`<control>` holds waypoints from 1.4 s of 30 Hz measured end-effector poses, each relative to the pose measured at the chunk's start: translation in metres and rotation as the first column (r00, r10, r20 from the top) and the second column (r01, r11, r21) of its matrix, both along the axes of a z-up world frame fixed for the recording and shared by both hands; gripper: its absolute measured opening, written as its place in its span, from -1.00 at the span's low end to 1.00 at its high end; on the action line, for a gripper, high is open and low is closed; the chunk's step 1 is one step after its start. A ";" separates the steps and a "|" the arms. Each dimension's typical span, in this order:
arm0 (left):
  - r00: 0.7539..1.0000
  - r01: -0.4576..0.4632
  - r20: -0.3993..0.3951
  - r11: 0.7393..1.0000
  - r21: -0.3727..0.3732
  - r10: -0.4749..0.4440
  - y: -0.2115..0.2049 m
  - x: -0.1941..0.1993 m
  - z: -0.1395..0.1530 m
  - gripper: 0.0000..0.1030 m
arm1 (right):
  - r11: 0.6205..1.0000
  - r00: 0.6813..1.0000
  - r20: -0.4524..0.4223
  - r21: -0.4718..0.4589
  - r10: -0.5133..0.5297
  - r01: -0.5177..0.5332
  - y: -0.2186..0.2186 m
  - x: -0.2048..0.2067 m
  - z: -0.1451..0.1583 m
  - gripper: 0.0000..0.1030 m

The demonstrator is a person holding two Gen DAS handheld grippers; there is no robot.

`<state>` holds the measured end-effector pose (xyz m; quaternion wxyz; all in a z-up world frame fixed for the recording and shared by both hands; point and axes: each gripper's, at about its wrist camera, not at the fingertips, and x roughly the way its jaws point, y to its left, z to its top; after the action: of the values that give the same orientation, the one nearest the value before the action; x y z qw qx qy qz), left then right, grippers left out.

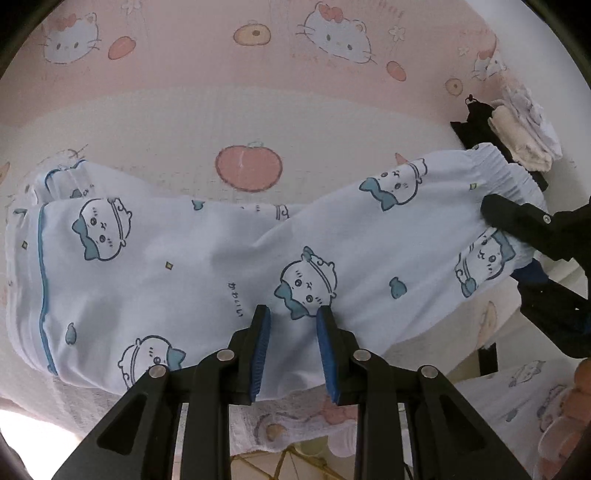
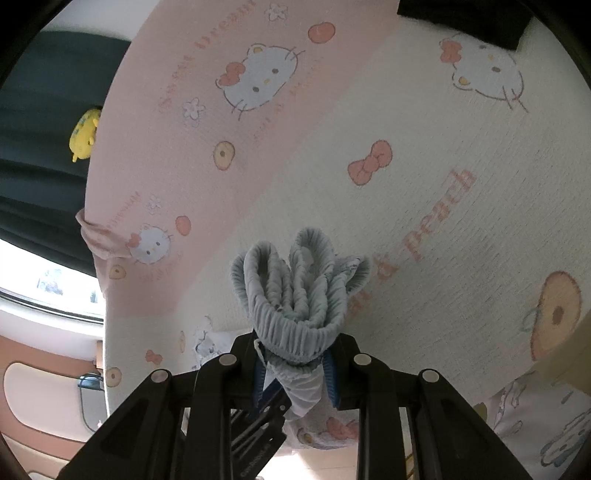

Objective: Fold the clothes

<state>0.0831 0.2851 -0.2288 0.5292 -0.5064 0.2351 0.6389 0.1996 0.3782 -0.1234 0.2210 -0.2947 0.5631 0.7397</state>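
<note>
While the trousers (image 1: 207, 266) lie folded leg over leg across the bed (image 1: 258, 122), waistband (image 2: 299, 295) at 3 o'clock clenched in the right gripper (image 2: 295, 373), the left gripper (image 1: 293, 354) hangs released; crosswise folds seem left.

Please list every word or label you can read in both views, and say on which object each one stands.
"Sweet Dream": pink band of the cat-print bed sheet, blurred.
"& peach": pink letters on the sheet's cream part.
Japanese characters: white cartoon-print pyjama trousers, too small to read surely.
White lettering on the black right claw body: too blurred.
</note>
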 end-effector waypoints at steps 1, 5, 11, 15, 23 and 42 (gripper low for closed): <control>1.000 -0.002 -0.002 1.000 0.000 0.002 0.000 0.000 0.003 -0.55 | 1.000 1.000 0.001 0.007 -0.001 0.001 -0.001 0.000 0.000 -0.51; 0.999 -0.047 0.020 0.998 0.046 0.046 -0.006 -0.010 0.029 -0.54 | 0.999 1.000 -0.008 0.035 -0.004 0.004 -0.001 0.000 0.004 -0.51; 0.996 -0.076 0.049 0.992 0.099 0.071 -0.001 -0.030 0.041 -0.77 | 0.999 1.000 -0.001 0.052 -0.012 0.013 -0.004 0.000 0.005 -0.51; 0.995 -0.084 0.060 0.996 0.044 0.081 0.016 -0.034 0.021 -0.88 | 0.996 1.000 -0.008 0.091 -0.021 0.021 -0.007 0.000 0.010 -0.51; 0.997 -0.076 0.012 0.997 0.016 0.076 0.033 -0.043 0.000 -0.88 | 0.992 0.999 0.020 0.125 -0.031 0.028 -0.011 0.001 0.009 -0.53; 0.837 -0.231 0.519 0.972 0.050 0.172 -0.034 -0.101 0.028 -0.85 | 0.966 0.997 0.074 0.258 0.018 -0.037 -0.037 -0.028 0.023 -0.52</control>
<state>-0.0183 0.2506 -0.2008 0.5293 -0.6495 -0.0040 0.5458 0.1721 0.3412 -0.1003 0.2672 -0.2973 0.4494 0.7989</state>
